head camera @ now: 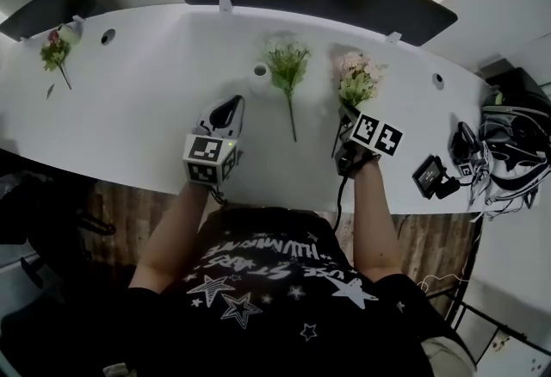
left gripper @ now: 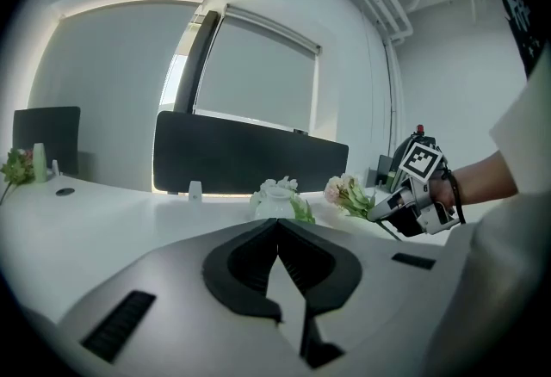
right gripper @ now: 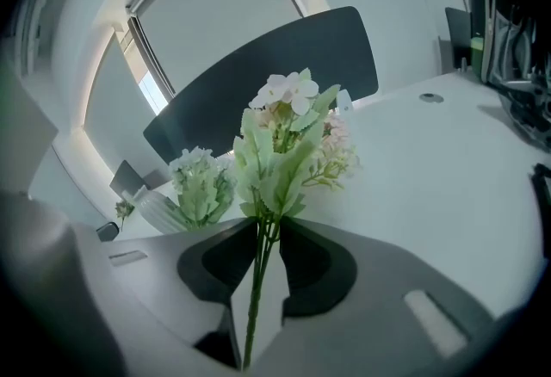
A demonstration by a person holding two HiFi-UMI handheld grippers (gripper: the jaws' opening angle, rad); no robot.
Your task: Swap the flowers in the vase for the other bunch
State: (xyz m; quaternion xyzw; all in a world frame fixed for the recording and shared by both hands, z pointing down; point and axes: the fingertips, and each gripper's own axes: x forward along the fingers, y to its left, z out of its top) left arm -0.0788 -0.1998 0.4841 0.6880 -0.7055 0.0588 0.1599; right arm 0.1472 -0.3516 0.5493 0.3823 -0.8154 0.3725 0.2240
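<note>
Head view, left gripper (head camera: 229, 111): over the desk (head camera: 129, 108), tips pointing away from the person.
Head view, right gripper (head camera: 347, 119): pinching the stems of the pink bunch (head camera: 357, 78), blooms pointing away.
Head view, green bunch (head camera: 288, 64): flat on desk between the grippers, stem toward the person.
Head view, vase (head camera: 260, 70): on desk, just left of green bunch's head.
Left gripper view, jaws: pressed together, nothing between them; vase ahead, green bunch at its right, right gripper with pink bunch further right.
Right gripper view, jaws: clamped on pink bunch stems, blooms above the tips; green bunch and ribbed vase off to the left.
</note>
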